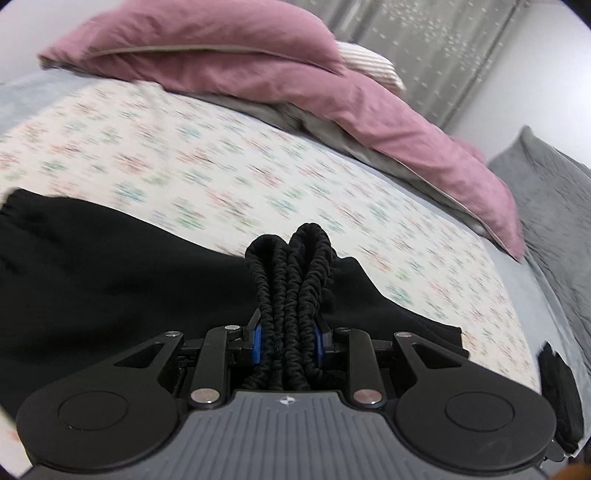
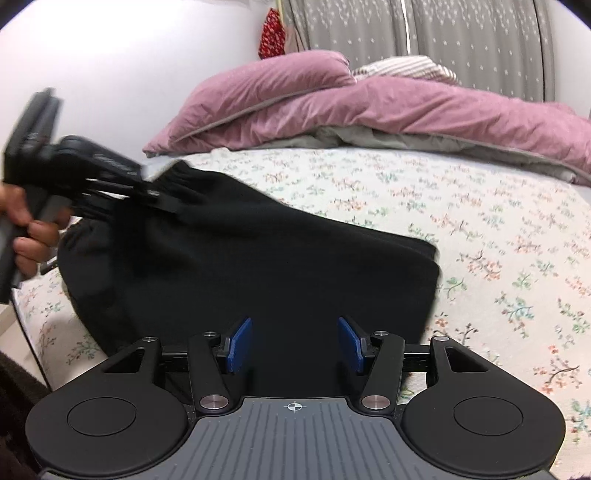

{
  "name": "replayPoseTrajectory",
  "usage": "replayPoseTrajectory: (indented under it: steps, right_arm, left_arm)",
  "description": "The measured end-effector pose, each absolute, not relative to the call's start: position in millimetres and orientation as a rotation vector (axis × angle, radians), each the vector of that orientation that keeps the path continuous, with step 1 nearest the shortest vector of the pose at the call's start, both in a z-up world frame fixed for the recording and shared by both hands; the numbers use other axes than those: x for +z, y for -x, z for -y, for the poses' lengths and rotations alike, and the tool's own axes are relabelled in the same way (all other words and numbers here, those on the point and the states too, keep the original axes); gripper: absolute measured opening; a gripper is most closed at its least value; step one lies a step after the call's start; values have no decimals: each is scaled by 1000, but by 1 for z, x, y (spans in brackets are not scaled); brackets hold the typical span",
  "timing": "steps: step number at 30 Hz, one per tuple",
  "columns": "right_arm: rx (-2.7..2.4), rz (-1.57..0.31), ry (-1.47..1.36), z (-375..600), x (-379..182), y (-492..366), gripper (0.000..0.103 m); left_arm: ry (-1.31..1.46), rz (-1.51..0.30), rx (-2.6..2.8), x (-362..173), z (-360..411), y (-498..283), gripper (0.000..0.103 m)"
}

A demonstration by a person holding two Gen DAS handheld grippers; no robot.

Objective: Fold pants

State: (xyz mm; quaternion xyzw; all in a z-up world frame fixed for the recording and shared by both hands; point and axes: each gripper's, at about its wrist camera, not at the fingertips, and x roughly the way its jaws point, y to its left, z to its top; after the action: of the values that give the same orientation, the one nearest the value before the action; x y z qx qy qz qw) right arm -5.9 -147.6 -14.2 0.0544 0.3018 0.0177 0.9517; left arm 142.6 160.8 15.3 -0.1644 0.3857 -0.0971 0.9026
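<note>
Left wrist view: looks forward along the left gripper (image 1: 288, 339), low over the bed (image 1: 258, 177), close to the pants (image 1: 110, 266); gathered waistband fills the near centre.
Left view facing: across the sheet toward the duvet (image 1: 295, 81) and curtain (image 1: 443, 44).
Right wrist view: looks forward along the right gripper (image 2: 294, 345), low and near, pants (image 2: 277, 266) directly ahead.
Right view facing: toward the duvet (image 2: 369, 107), curtain (image 2: 461, 33) and wall (image 2: 129, 55).
Cross-sighting: right view shows the left gripper (image 2: 162, 195) at its left edge.
Shared scene: pants, bed, duvet, curtain.
</note>
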Motion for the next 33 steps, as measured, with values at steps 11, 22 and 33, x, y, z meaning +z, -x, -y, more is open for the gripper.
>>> replayPoseTrajectory:
  steps: [11,22,33]
  right_arm:
    - [105,-639,-73,114,-22,-19,61]
    - [171,-651,-40,81,-21,-40,61]
    - [238,-655,2,76,-2,-64,67]
  left_arm:
    - [356,-759,7,21,-232,-149,41]
    - [404,-701,111,18,-290,-140,41]
    - [330,-590,234,30,-287,-131,93]
